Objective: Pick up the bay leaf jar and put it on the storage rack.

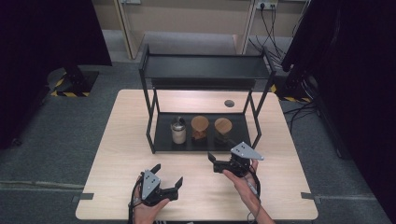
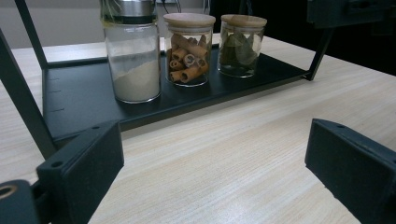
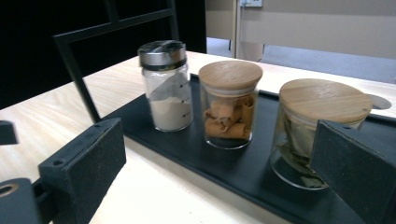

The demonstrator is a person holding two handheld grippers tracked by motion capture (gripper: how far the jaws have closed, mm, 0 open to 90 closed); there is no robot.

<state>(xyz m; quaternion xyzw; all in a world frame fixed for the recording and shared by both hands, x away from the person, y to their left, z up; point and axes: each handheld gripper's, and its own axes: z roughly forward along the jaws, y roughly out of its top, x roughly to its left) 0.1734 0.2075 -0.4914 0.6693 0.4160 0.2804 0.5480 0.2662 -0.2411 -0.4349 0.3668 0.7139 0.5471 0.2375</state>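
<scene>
**Jaws wide, lined up on the spice jars**

I hold my right gripper (image 1: 221,162) just off the near edge of the black metal rack's lower tray (image 1: 163,140), its jaws spread wide with nothing between them, because a jar needs that much room to slip in. It points at the three jars standing in a row on the tray, apart from one another, so each can be taken without knocking its neighbour. Nearest my right jaws is the clear glass jar of dried green leaves with a round wooden lid (image 3: 317,130), at the right end of the row; I judge it the likeliest pick. In the middle stands the glass jar of rolled brown bark pieces with a wooden lid (image 3: 229,105), and at the left the glass shaker of pale powder with a metal cap (image 3: 166,88).

My left gripper (image 1: 168,177) waits on the near left of the light wooden surface (image 1: 280,177), jaws also wide and empty, out of the right one's way.
</scene>
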